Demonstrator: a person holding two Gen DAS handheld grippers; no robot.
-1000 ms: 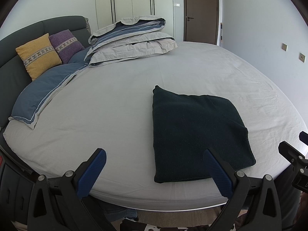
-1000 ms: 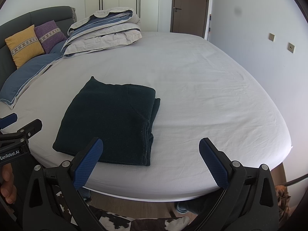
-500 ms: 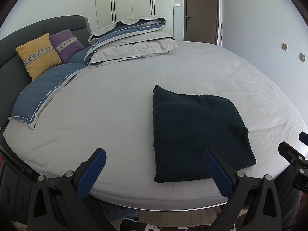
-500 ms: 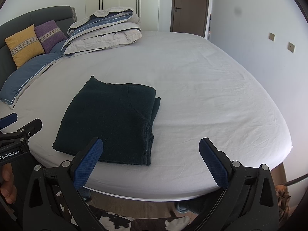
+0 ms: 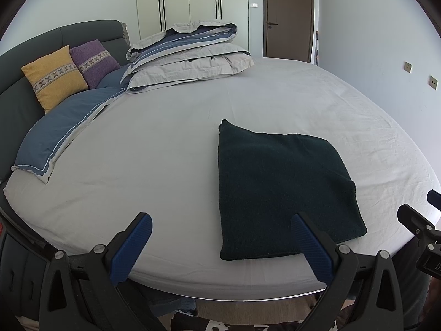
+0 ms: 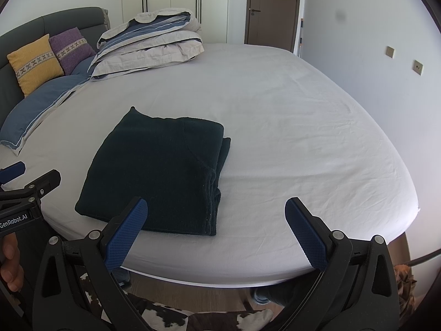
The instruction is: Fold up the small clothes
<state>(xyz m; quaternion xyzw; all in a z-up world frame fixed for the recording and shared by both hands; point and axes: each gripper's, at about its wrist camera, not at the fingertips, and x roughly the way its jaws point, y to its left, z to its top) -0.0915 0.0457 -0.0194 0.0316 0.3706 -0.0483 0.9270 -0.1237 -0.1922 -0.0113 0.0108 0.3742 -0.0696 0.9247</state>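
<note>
Bed (image 5: 165,165) bears folded dark garment (image 5: 278,190), duvet (image 5: 190,58), pillows (image 5: 66,127).

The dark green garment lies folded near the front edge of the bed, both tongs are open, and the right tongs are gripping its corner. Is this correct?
Not quite. The right tongs grip nothing: in the right wrist view they hang open at the bed's edge, clear of the dark green garment. The garment is folded near the front edge, and the left tongs are open too.

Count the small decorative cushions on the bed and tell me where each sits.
2. The yellow cushion leans against the dark headboard at the far left; the purple cushion stands right beside it, nearer the folded duvet. Others may be hidden behind that duvet.
</note>
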